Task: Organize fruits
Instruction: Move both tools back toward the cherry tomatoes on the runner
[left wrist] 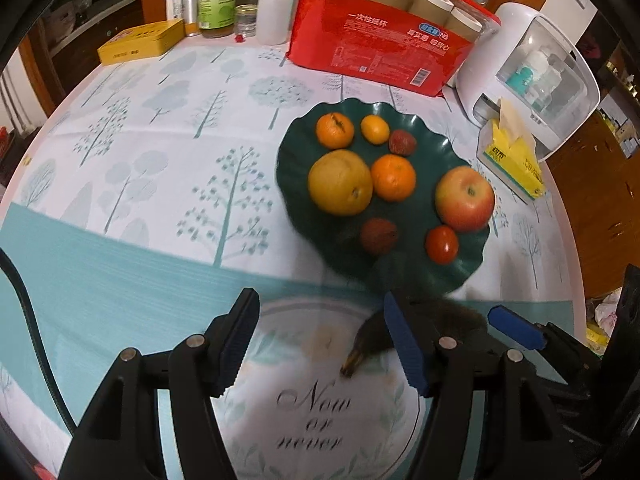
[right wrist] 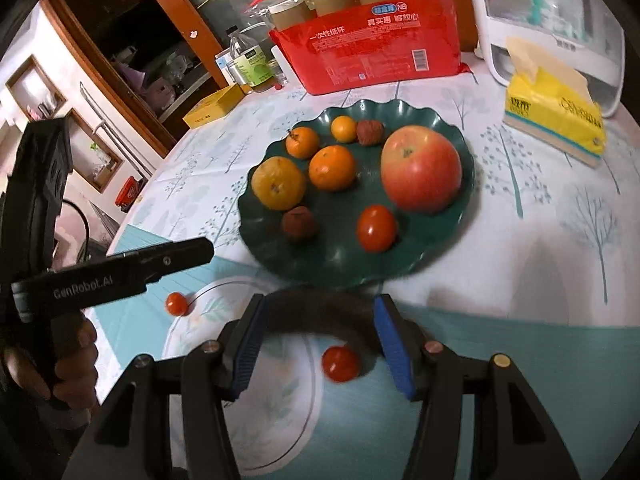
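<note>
Right gripper (right wrist: 318, 344) nearest, jaws pinching a dark, nearly black banana (right wrist: 320, 312), blurred, bent across both blue pads. Stem tip of it yellow-brown in the left wrist view, lower than the body, over the white plate print (left wrist: 320, 412) on the surface (left wrist: 140, 160). Touching the cloth or not: cannot tell.

Left gripper (left wrist: 320, 340) jaws spread wide, pinching nothing.

Two small red tomatoes loose on the surface: one (right wrist: 340, 363) between the right jaws below the banana, other (right wrist: 176, 304) at the edge of the plate print, near the left gripper's body.

Just beyond: dark green scalloped plate (right wrist: 448, 240) holding a red cherry tomato (right wrist: 376, 227), brown wrinkled lychee (right wrist: 299, 222), big red-yellow apple (right wrist: 420, 169), yellow pear (right wrist: 278, 182), two oranges (right wrist: 332, 168) (right wrist: 302, 142), small kumquat (right wrist: 344, 128), second reddish lychee (right wrist: 369, 132). All apart except pear and middle orange, close together.

Farther: yellow tissue pack (right wrist: 554, 110), red paper-cup package (right wrist: 368, 48), white appliance (left wrist: 528, 76), bottles (left wrist: 216, 0), yellow tin (left wrist: 140, 42).
</note>
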